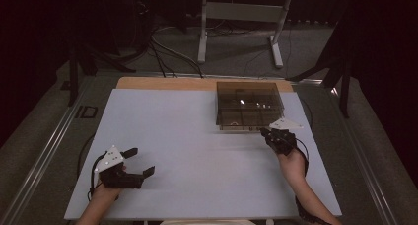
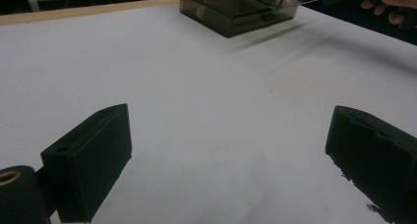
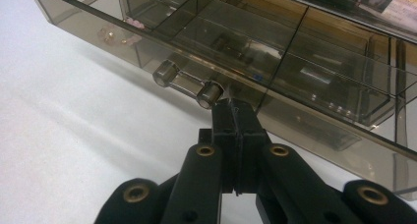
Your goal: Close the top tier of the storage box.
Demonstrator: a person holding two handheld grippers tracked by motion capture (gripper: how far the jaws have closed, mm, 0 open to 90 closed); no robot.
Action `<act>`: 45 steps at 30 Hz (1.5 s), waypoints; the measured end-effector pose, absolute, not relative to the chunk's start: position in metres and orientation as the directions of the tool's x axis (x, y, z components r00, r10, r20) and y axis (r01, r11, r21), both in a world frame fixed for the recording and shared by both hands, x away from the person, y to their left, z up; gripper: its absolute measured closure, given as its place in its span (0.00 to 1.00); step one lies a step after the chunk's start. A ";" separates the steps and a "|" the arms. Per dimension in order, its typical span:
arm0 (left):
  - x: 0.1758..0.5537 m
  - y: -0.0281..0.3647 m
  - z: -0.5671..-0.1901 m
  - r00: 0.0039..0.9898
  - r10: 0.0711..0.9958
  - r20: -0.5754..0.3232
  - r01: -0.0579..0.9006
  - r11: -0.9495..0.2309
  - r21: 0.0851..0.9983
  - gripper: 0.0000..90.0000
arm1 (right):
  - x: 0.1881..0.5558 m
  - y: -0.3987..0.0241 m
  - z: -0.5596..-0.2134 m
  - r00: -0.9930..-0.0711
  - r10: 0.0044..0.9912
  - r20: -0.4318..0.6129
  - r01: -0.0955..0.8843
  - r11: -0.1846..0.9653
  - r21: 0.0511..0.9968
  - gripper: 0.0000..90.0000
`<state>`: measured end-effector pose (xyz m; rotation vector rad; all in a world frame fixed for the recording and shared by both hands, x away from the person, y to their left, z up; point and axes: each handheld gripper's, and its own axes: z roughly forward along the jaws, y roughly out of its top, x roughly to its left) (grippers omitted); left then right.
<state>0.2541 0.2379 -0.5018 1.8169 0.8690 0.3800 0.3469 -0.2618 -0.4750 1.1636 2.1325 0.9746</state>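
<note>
A smoked clear plastic box (image 1: 249,104) with several compartments stands at the far right of the white table top (image 1: 197,156). Its drawer front carries a clear bar handle (image 3: 187,82) on two round posts. My right gripper (image 1: 266,132) is at the box's front edge. In the right gripper view its jaws (image 3: 235,106) are pressed together with nothing between them, their tip just right of the handle's right post. My left gripper (image 1: 140,161) rests near the front left, its jaws wide apart over bare table (image 2: 228,130). The box (image 2: 236,10) lies far ahead of it.
A wooden strip (image 1: 162,83) runs along the table's far edge. Beyond it, on the carpet, are cables (image 1: 162,47) and a white metal stand (image 1: 241,13). A metal rail (image 1: 44,151) flanks the table on the left. The person's right hand (image 2: 388,0) appears beside the box.
</note>
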 end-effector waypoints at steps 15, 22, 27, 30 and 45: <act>0.255 0.238 -0.502 0.686 0.715 -0.136 0.385 -0.197 0.902 0.06 | 0.352 -0.260 -0.473 -0.492 0.865 -0.102 0.489 0.371 0.789 1.00; 0.254 0.239 -0.502 0.684 0.717 -0.135 0.384 -0.197 0.902 0.06 | 0.356 -0.257 -0.470 -0.490 0.865 -0.105 0.483 0.370 0.794 1.00; 0.254 0.238 -0.502 0.684 0.717 -0.136 0.384 -0.196 0.902 0.06 | 0.359 -0.257 -0.470 -0.487 0.867 -0.108 0.485 0.371 0.792 1.00; 0.254 0.239 -0.502 0.684 0.717 -0.135 0.385 -0.198 0.901 0.06 | 0.360 -0.257 -0.470 -0.486 0.867 -0.111 0.483 0.373 0.792 1.00; 0.254 0.239 -0.502 0.684 0.717 -0.134 0.385 -0.200 0.901 0.06 | 0.367 -0.256 -0.467 -0.480 0.869 -0.124 0.482 0.379 0.790 1.00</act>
